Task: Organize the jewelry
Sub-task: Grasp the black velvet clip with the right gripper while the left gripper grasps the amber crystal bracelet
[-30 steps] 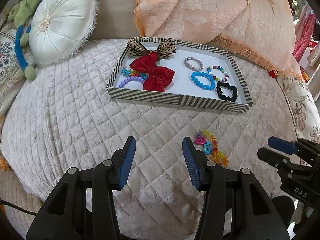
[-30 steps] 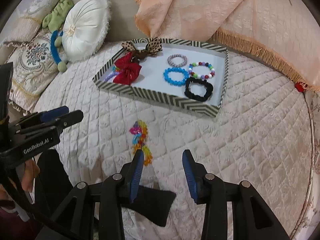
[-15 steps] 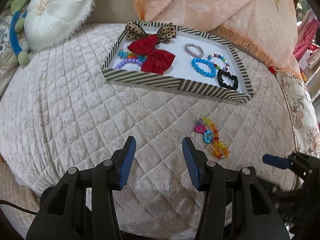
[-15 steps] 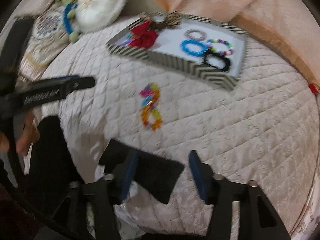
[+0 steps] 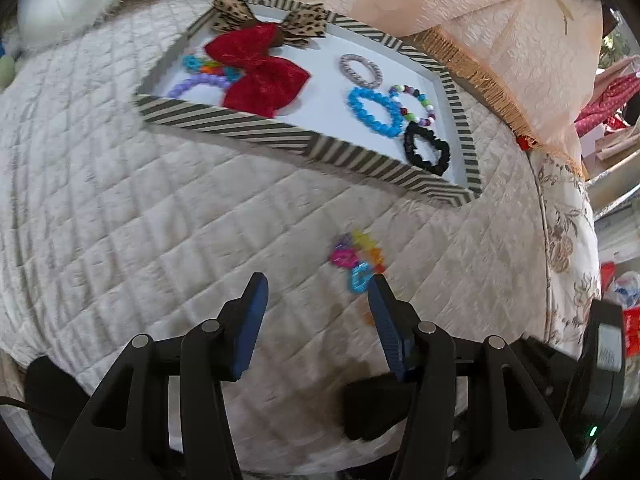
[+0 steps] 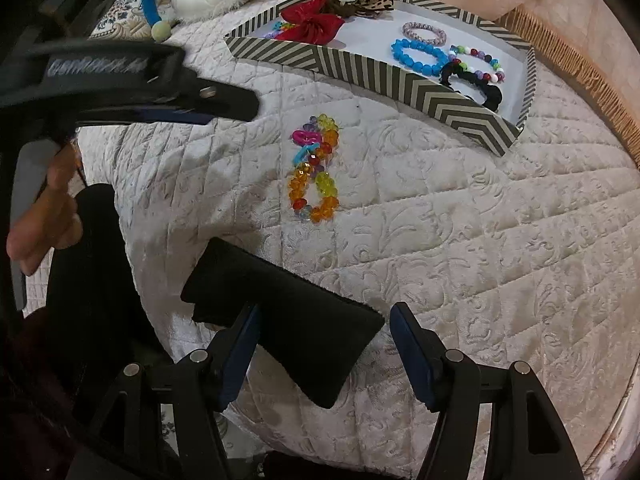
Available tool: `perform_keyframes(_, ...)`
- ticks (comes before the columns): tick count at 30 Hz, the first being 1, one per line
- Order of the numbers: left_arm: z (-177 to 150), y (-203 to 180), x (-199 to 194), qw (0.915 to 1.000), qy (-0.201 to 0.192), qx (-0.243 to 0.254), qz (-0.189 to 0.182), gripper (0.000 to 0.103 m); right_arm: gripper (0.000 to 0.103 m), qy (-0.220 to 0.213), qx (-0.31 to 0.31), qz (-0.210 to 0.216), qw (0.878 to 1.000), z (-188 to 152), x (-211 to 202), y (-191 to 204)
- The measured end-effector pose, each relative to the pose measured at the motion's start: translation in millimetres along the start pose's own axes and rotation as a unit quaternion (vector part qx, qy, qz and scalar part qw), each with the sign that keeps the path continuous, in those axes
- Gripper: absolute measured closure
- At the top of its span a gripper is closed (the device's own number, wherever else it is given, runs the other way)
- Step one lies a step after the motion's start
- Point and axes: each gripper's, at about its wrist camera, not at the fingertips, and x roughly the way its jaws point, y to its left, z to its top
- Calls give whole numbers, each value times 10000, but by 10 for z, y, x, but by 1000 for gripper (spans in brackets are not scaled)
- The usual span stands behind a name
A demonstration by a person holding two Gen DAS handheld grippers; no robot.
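- While the striped tray (image 6: pixel 360 68) at the far side of the bed (image 6: pixel 460 220) already carries bows and bracelets, your loose item is the bright bead bracelet cluster (image 6: pixel 314 168), lying on the quilt just near of the tray's front wall, apart from it.
- Long axis: in the right wrist view the cluster runs near-to-far, pink and blue links at the far end, orange and yellow beads at the near end.
- Left tool (image 5: pixel 316 312): jaws opening, nothing between them. The cluster (image 5: pixel 356 258) sits just beyond and slightly right of its right finger, so this tool looks the nearer; a small shift right and forward should straddle it.
- Right tool (image 6: pixel 324 344): jaws opening, and nothing gripped. A black pouch (image 6: pixel 288 336) lies on the bed under and between its fingers, whether touching them you cannot tell; the cluster lies farther off, past the pouch and a little left.
- Judgement: closing across the short width at the middle seems likeliest to lift both loops together.
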Motion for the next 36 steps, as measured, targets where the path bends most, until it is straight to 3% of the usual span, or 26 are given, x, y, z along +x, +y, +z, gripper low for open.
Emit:
perform_keyframes(15,159,-388,541,9995,277,-29,125,52,39,34,321,517,9981,-59,-70,-307)
perform_keyframes(17,157,-389,573,9996,261,20,86,70,39,57,339,507,9981,-48,-77,-349)
perform_keyframes(23,161,-292,549,9996,278,-7,49,92,39,111,180,507,9985,47,16,-251)
perform_keyframes(25,148,-263,488,9997,230,-21,-13,94,61,50,31,534,9986,83,3,-211)
perform_keyframes(28,123,-183,353,9999,141,-24,-82,94,72,-35,-201,390,9990,111,7,-97)
perform_keyframes(36,124,53,-24,9997,-127,-122,-158,95,78,-342,-363,242,9985,55,-131,106)
